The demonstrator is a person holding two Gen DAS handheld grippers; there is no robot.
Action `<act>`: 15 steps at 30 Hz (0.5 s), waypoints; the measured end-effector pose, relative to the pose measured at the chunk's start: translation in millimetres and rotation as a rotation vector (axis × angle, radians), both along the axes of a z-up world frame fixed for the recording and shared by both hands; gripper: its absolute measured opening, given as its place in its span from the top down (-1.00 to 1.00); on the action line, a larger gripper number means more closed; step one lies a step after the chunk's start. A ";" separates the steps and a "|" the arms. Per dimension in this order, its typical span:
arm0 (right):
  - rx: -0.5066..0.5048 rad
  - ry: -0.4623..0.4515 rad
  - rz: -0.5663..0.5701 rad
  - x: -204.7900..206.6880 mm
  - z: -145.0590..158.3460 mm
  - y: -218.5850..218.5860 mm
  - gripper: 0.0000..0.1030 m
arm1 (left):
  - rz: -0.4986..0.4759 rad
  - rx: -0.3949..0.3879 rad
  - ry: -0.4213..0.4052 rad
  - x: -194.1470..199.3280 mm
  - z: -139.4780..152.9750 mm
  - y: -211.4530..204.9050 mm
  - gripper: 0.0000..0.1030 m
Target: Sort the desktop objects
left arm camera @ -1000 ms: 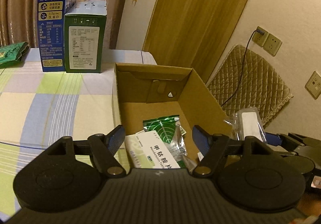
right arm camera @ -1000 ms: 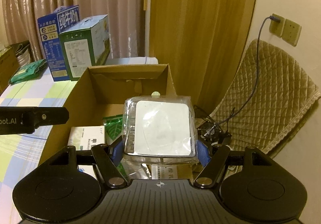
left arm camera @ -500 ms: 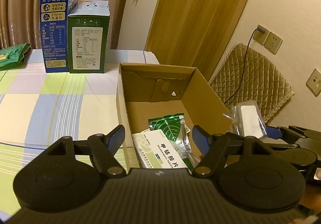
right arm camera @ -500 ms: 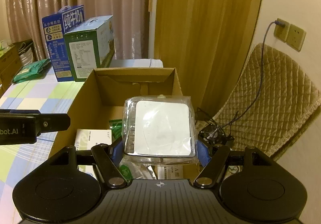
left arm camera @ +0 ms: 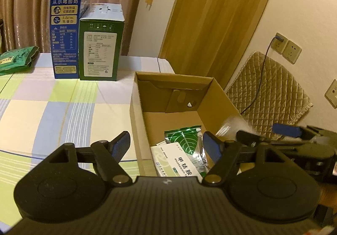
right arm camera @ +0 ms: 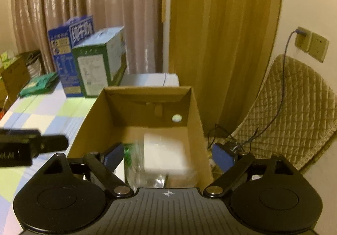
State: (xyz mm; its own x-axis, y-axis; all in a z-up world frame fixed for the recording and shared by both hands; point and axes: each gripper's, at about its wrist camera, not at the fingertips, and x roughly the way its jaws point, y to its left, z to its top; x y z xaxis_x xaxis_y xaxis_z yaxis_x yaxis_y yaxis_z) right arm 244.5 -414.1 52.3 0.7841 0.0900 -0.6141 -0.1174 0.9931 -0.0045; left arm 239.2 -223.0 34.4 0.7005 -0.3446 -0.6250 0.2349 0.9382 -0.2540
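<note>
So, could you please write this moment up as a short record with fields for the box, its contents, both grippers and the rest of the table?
container: open cardboard box at the table's edge
contents: white medicine box; green leaf-print pouch
item in motion: white pad in clear plastic bag, blurred, inside the box
right gripper: jaws have just been opening; bag between them, not pressed
left gripper: open, empty, over the box's near corner
on checked tablecloth: blue milk carton; green carton; green packet

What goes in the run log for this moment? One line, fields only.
step: drop into cardboard box | right gripper: jaws just opened, bagged white item released, blurred | left gripper: open, empty
</note>
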 end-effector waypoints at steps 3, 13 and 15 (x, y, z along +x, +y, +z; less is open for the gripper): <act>0.021 -0.006 -0.030 -8.1 3.1 -6.6 -0.72 | 0.007 0.006 0.001 -5.1 -0.3 4.0 -0.47; 0.084 0.036 -0.083 -90.7 5.6 -22.2 -0.96 | 0.002 0.064 -0.070 -70.7 14.8 7.1 -0.97; 0.103 0.060 -0.087 -108.2 6.9 -21.8 -0.96 | -0.001 0.074 -0.077 -87.0 17.9 8.1 -0.97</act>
